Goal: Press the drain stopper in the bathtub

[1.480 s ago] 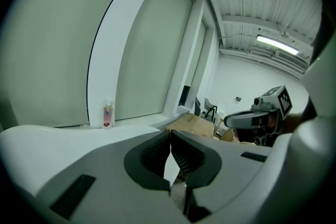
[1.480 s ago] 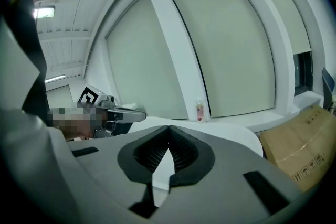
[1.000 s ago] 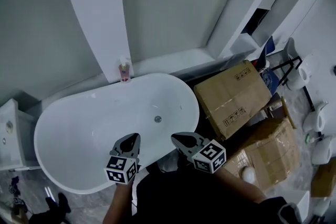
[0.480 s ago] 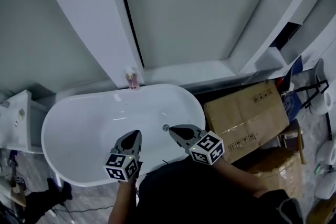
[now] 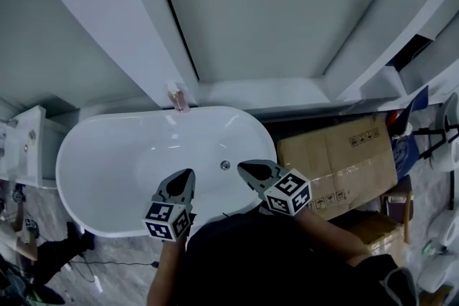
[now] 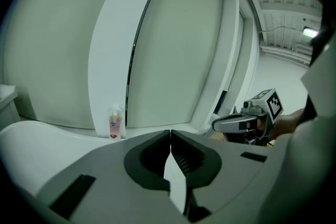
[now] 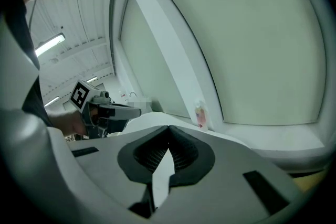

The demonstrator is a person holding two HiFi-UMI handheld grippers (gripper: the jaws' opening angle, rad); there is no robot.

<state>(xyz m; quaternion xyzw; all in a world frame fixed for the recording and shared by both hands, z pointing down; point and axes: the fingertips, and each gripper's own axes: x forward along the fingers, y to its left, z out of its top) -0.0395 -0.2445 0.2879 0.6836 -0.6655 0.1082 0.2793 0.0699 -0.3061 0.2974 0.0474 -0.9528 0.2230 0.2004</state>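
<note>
The white oval bathtub (image 5: 107,154) fills the middle of the head view, seen from above. Its small round metal drain stopper (image 5: 225,165) sits in the tub floor near the right end. My right gripper (image 5: 242,167) hovers over the tub's near rim, shut and empty, its tip just right of the stopper. My left gripper (image 5: 188,175) hangs further left over the tub, shut and holding nothing. In the left gripper view the jaws (image 6: 170,132) meet, with the right gripper (image 6: 214,124) beyond them. The right gripper view shows closed jaws (image 7: 168,128) and the left gripper (image 7: 138,110).
A pink bottle (image 5: 177,98) stands on the tub's far rim against the curved white wall panel; it also shows as a bottle (image 6: 115,124) and a bottle (image 7: 200,114) in the gripper views. Cardboard boxes (image 5: 344,158) lie right of the tub. A white fixture (image 5: 21,143) stands at left.
The head view has tilted up toward the wall. My right gripper has moved forward over the tub rim, ending close beside the drain stopper. The left gripper has hardly moved.
</note>
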